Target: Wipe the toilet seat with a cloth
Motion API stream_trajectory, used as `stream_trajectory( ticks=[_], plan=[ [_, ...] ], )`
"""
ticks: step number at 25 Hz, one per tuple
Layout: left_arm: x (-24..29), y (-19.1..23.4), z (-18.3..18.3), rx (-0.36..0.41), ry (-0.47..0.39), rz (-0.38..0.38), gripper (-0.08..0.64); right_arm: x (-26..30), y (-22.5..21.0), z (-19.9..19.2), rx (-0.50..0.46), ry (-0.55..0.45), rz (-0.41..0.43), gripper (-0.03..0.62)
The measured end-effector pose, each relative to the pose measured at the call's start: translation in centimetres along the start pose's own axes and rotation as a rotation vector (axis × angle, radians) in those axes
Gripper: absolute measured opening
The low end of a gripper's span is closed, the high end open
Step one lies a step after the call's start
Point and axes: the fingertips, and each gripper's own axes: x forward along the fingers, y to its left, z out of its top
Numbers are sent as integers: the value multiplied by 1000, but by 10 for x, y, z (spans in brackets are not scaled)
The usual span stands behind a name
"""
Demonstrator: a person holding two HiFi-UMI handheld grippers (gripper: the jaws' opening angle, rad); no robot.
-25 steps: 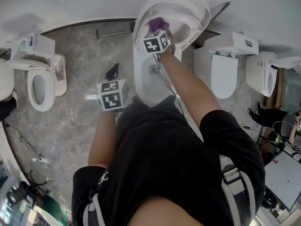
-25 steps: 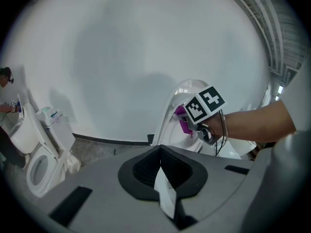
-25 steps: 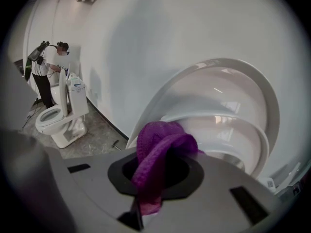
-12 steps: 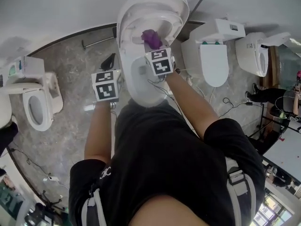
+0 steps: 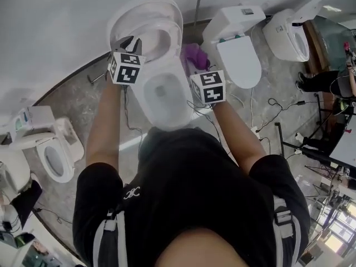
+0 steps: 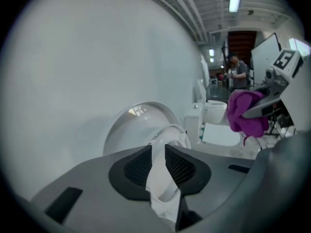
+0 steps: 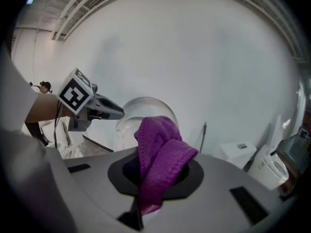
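- At the white toilet (image 5: 162,96) against the wall, the seat (image 6: 174,128) stands tipped up in front of the raised lid (image 6: 127,130), which leaves the bowl open below.
- The purple cloth (image 5: 193,54) is off the toilet. It sits bunched in the right tongs (image 5: 198,67), in the air just right of the bowl's rim, and touches no part of the seat.
- Right tongs: clenched on the cloth, whose folds bulge up over the pads and trail below them.
- Left tongs (image 5: 134,42): the jaws have just been opening and stand a little apart. The raised seat's edge shows through the narrow gap, beyond the pads, and nothing is pinched.
- Progress, as I judge it: no wiping is under way at this moment, and the white surface shows no streak to say how much has been covered. At the least, cloth and seat must be brought together, likely once the left tongs steady or lower the seat.
- Pose: both arms reach forward. The left arm (image 5: 103,132) runs up the toilet's left side toward the seat's edge, and the right arm (image 5: 239,132) lies beside the bowl's right. The two tongs flank the toilet, well apart.
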Motion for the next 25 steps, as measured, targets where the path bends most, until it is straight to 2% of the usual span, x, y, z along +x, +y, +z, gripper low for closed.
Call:
stream_trajectory(
  ticks=[2,5,9,13,16,20,25],
  plan=[
    [20,-7,7,123,36,-30,92,-17,-18,-13,26,10,-20,55],
    [43,-3,14,269,69,-9,126,-40,-39,-33,57,31,-49,55],
    [74,15,11,359,150,12,132,-63,-62,-55,97,58,-88,55],
    [98,28,-7,353,234,2,130,-81,-75,-74,138,74,-117,55],
    [95,26,-7,319,236,-15,107,-90,-78,-80,149,77,-119,55],
    [83,13,-8,321,247,-49,104,-94,-76,-91,150,83,-91,55],
    [57,-19,-13,324,304,-137,106,-95,-62,-90,146,69,-26,55]
  ],
)
